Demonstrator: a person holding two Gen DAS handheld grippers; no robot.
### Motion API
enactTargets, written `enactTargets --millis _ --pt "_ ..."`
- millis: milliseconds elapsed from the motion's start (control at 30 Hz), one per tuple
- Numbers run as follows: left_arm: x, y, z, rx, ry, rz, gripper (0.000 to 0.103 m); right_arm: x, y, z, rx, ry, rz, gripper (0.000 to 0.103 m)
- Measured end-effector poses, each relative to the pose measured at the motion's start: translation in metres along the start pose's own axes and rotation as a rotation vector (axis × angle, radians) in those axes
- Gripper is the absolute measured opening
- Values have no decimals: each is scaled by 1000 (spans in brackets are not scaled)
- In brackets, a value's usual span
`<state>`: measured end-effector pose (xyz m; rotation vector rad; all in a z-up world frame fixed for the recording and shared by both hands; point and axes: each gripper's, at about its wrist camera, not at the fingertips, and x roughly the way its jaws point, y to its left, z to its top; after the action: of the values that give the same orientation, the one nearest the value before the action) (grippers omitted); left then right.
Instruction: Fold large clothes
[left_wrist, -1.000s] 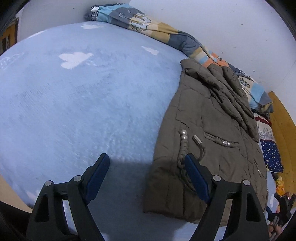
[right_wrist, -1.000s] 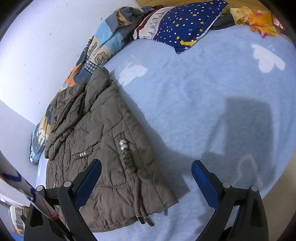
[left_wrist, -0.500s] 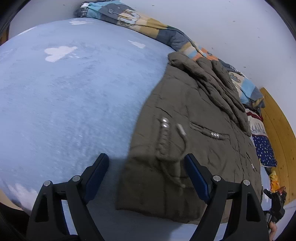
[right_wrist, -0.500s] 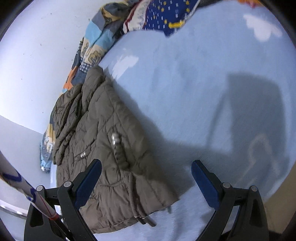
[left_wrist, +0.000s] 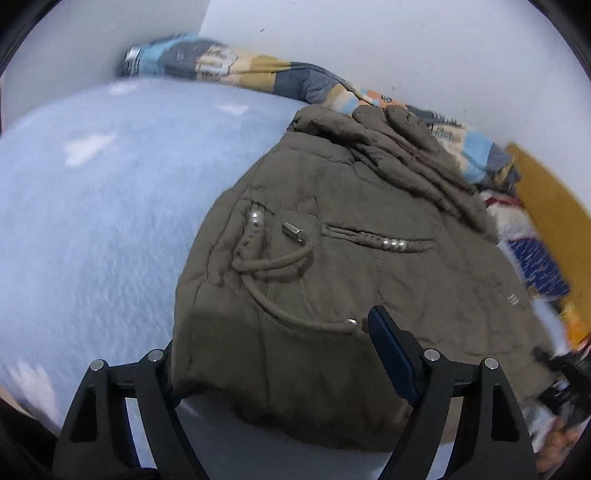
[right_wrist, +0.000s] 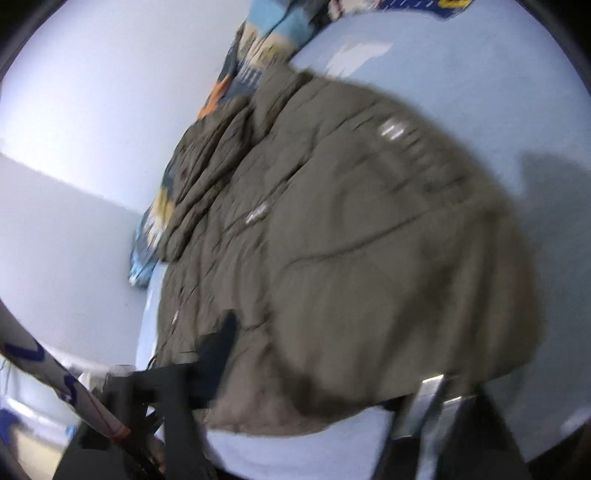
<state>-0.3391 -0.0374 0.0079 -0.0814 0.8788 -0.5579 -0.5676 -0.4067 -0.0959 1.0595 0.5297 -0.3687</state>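
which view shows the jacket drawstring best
The left wrist view: the drawstring lies sharp on the olive jacket, its metal tip visible. The right wrist view is motion-blurred; the jacket fills it, but the cord is only a smear.

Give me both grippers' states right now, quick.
Left gripper: open, jaws straddling the near hem of the olive-brown padded jacket, not clamped.
Right gripper: at the same jacket's hem; too blurred to tell open or closed.

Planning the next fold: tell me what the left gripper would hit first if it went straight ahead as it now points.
The left gripper would most likely meet the olive jacket first: its near hem already lies between the open jaws, drawcord just ahead. Depth is uncertain.
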Motion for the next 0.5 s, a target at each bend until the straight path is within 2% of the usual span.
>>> enactTargets --millis 100,233,400,500 --pt "7 -16 -5 85 -1 18 82 11 -3 0 9 24 -1 44" --pt "12 -36 -12 232 -35 121 82 24 3 -3 -63 41 -60 48" --pt "18 -37 -15 261 -29 147 82 25 15 -14 -220 -7 -137 48" --pt "19 -36 -15 262 -30 150 82 23 14 -15 -235 -8 -141 48"
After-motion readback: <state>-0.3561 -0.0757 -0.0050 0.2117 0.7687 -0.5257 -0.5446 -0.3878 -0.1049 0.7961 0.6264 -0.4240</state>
